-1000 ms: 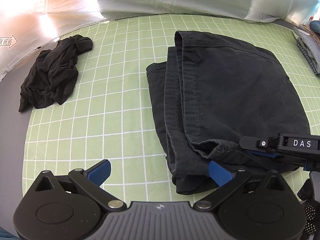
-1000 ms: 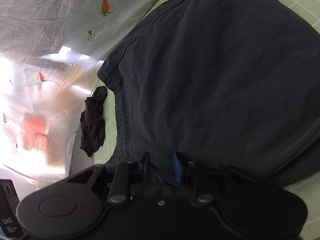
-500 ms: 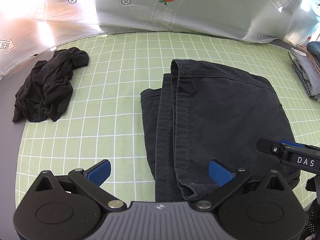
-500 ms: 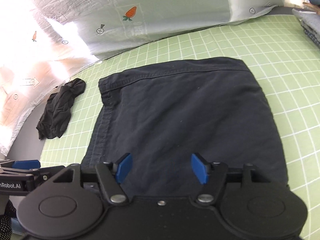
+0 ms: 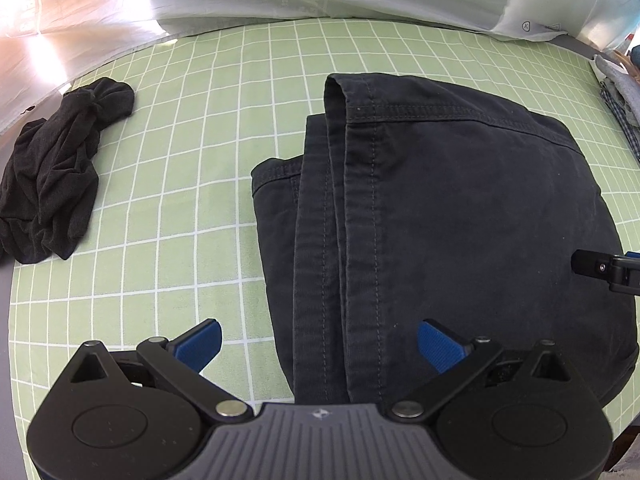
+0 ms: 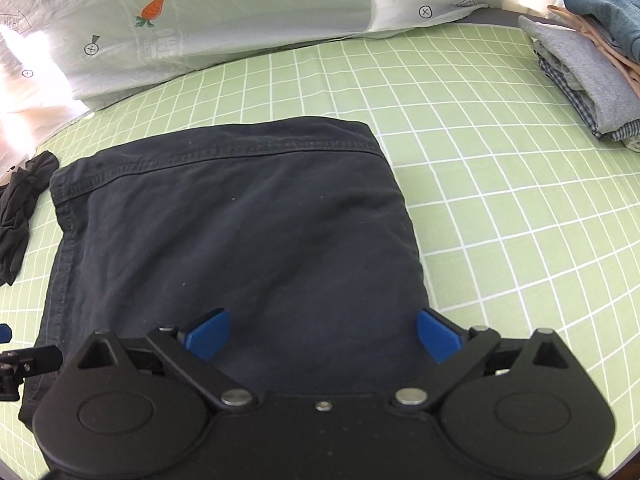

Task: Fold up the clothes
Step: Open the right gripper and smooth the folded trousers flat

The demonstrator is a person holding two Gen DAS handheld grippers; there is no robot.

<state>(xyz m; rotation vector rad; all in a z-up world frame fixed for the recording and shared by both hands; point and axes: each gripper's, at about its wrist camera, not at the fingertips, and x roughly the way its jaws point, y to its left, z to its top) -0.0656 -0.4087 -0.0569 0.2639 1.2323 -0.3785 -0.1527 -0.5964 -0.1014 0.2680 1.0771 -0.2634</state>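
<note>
Leftmost, a crumpled black garment (image 5: 56,172) lies in a heap near the edge of the green checked sheet (image 5: 192,160) that covers the bench, well apart from everything else. Next comes the left gripper (image 5: 318,342), its 2 blue fingers (image 5: 200,343) spread wide and holding nothing; one finger hangs over bare sheet, the other over dark cloth. Between and beyond them sits the folded dark trousers (image 5: 460,208), lying flat near the middle of the sheet, with stacked layers and stitched seams showing along their left side and a hem at the far edge. Over the trousers' near right part is the right gripper (image 6: 322,334); its jaws have just been opening and now stand wide, with no cloth pinched between the blue fingers (image 6: 438,338), which hover above the fabric. Farther right the sheet is bare up to a pile of folded clothes (image 6: 580,80) at the far right edge, grey and checked pieces below, denim on top. Behind all this hangs a white cloth printed with carrots (image 6: 240,12).
</note>
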